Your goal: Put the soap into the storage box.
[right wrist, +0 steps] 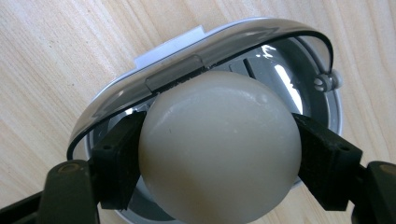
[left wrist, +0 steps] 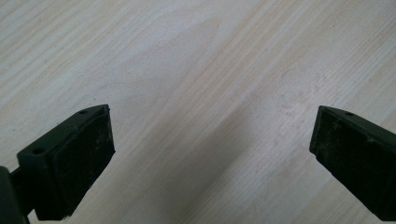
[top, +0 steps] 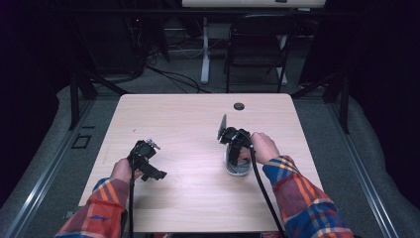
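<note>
Plainly unlabelled, the white egg [right wrist: 219, 149] sits clamped in the right claw [right wrist: 219, 163].

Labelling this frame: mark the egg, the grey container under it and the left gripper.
egg [right wrist: 219, 149], right gripper view, middle of shell.
grey container [right wrist: 140, 86], right gripper view, clear lid's rim.
left gripper [left wrist: 210, 140], left gripper view, gap midway between open jaws.

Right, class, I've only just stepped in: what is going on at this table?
A person at a wooden table holds a gripper in each hand. The right gripper is shut on a pale egg, held just above a round grey-and-white container with its clear lid tipped open. The left gripper is open, with nothing between its jaws, over bare tabletop.
</note>
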